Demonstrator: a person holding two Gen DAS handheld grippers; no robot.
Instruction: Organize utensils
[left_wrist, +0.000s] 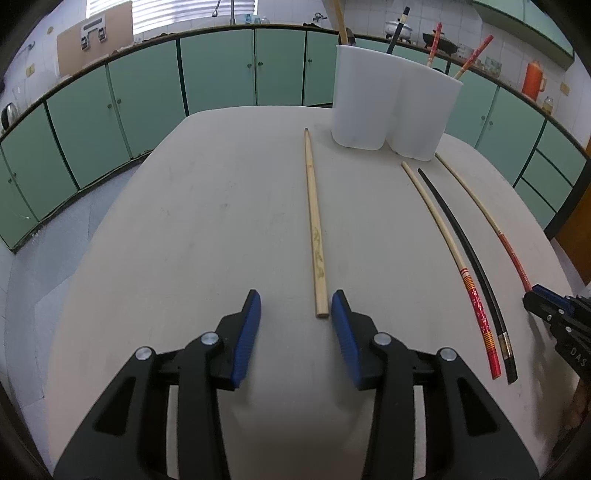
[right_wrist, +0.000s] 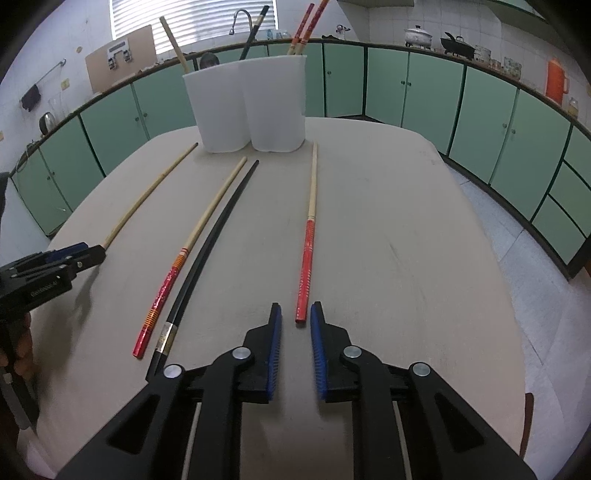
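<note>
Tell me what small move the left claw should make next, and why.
Probably ease forward and shut: the left claw is open, with the plain wooden chopstick's near end lying between its fingertips on the table, not yet gripped.

White holder (left_wrist: 391, 107), one black chopstick (left_wrist: 469, 258), green cabinets (left_wrist: 147, 99) (blue-padded jaws).

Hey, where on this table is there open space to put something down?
Free: the table left of the plain wooden chopstick, and right of the red-handled chopstick to the table edge. Crowded: the middle, around the red-patterned and black chopsticks and white holder.
</note>
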